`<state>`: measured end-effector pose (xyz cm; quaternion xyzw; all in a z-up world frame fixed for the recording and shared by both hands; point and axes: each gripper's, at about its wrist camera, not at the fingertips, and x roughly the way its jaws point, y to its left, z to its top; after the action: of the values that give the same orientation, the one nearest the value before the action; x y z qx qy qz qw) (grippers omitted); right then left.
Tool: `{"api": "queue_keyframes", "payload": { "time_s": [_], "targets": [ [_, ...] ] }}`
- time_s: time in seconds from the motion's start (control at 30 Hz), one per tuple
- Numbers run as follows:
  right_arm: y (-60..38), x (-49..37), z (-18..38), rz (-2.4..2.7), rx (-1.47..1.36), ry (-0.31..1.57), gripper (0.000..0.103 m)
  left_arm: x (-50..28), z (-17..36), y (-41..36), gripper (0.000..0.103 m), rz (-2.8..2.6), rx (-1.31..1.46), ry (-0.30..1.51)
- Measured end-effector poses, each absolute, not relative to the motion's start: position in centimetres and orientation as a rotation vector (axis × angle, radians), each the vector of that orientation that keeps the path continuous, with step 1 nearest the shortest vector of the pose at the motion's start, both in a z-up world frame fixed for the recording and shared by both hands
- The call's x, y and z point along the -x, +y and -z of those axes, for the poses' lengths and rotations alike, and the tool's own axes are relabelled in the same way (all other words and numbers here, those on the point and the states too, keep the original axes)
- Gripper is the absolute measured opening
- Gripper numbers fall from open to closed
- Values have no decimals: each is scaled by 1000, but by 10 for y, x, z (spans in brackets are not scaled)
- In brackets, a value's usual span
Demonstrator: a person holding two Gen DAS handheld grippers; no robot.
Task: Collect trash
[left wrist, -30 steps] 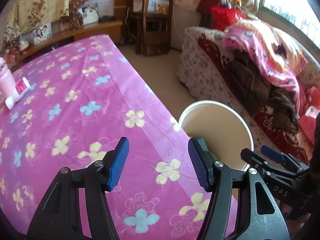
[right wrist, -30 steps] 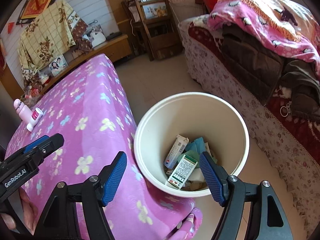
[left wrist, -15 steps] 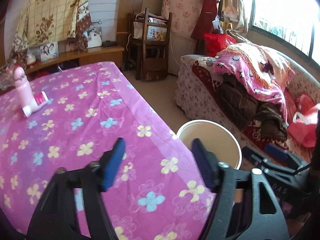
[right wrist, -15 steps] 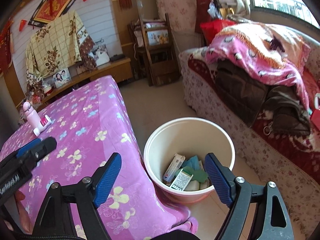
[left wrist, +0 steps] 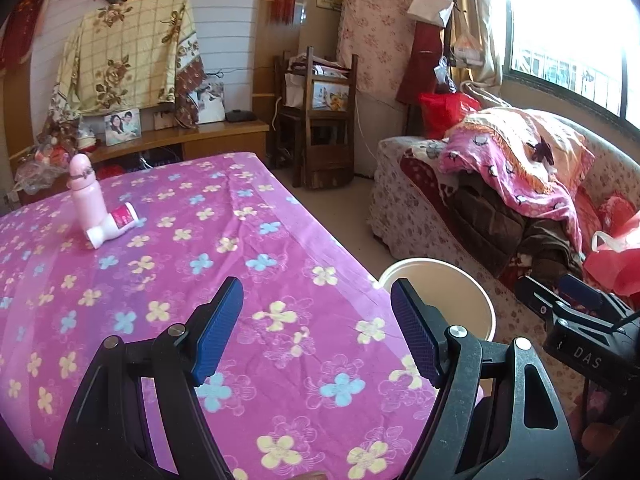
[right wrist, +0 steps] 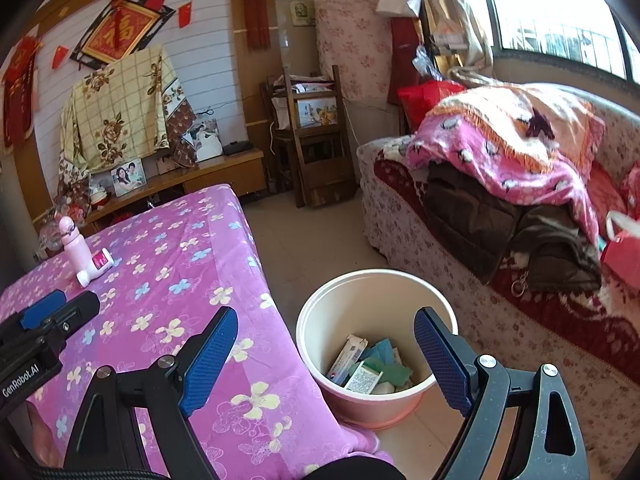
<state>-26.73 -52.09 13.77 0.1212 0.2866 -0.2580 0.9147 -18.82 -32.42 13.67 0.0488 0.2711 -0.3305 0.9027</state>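
Observation:
A cream bucket (right wrist: 376, 276) stands on the floor beside the table and holds small cartons (right wrist: 362, 376) and teal scraps (right wrist: 394, 372). My right gripper (right wrist: 326, 320) hovers above and short of it. Its jaws are opening, with nothing between them. My left gripper (left wrist: 316, 292) is open and empty over the magenta flowered tablecloth (left wrist: 180, 240), with the bucket (left wrist: 440, 280) just to its right. A pink bottle (left wrist: 86, 192) stands at the far left of the table. A small white and red tube (left wrist: 116, 226) lies against its base.
A sofa (right wrist: 500, 184) heaped with blankets and dark clothes runs along the right under the window. A wooden chair (right wrist: 316, 148) and a low cabinet (right wrist: 208, 176) stand at the back. Bare floor (right wrist: 320, 236) lies between table and sofa.
Both grippers have risen and drawn back, so the bucket looks smaller and lower in both views. Both pairs of jaws stand wider. The pink bottle has come fully into the left wrist view.

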Motion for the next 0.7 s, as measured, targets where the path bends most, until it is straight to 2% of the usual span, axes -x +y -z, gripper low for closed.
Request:
{"api": "queue_keyframes", "payload": {
  "time_s": [0.7],
  "targets": [
    [-493,273,-154,516,-208,530,88,189,-142,-294,76,619,-77,511]
  ]
}}
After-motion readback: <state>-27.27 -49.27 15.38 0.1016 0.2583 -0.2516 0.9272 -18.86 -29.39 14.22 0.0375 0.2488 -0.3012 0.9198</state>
